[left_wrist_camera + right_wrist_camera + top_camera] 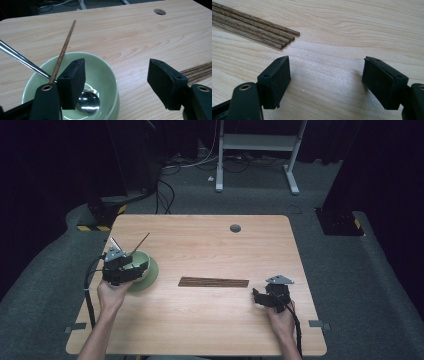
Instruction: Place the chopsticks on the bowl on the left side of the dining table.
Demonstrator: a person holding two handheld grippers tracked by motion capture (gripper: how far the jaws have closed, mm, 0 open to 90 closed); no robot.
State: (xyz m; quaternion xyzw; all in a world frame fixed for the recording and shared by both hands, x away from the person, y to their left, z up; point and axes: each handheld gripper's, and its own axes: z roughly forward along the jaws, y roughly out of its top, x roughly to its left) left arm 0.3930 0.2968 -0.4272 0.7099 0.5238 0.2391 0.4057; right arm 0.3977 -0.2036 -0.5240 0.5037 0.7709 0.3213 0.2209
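Green glazed bowl point(105, 75) sits just under the left gripper point(116, 85), whose jaws stand wide with nothing between them; one pad hangs over the bowl's hollow, the other over bare table point(140, 32). A wooden chopstick point(62, 52) leans on the rim just beyond that pad, beside a steel spoon point(88, 101) lying in the bowl. The right gripper point(325, 82) is also spread wide and empty above the wood, with the bundle of chopsticks point(254, 27) lying near, ahead of its fingers.

Floor point(380, 270): grey carpet all around.
Worktop point(210, 320): light wood, round hole at 12 o'clock.
White frame point(257, 142): at 12 o'clock.
Cables point(165, 190): at 11 o'clock.
Light: dark room.
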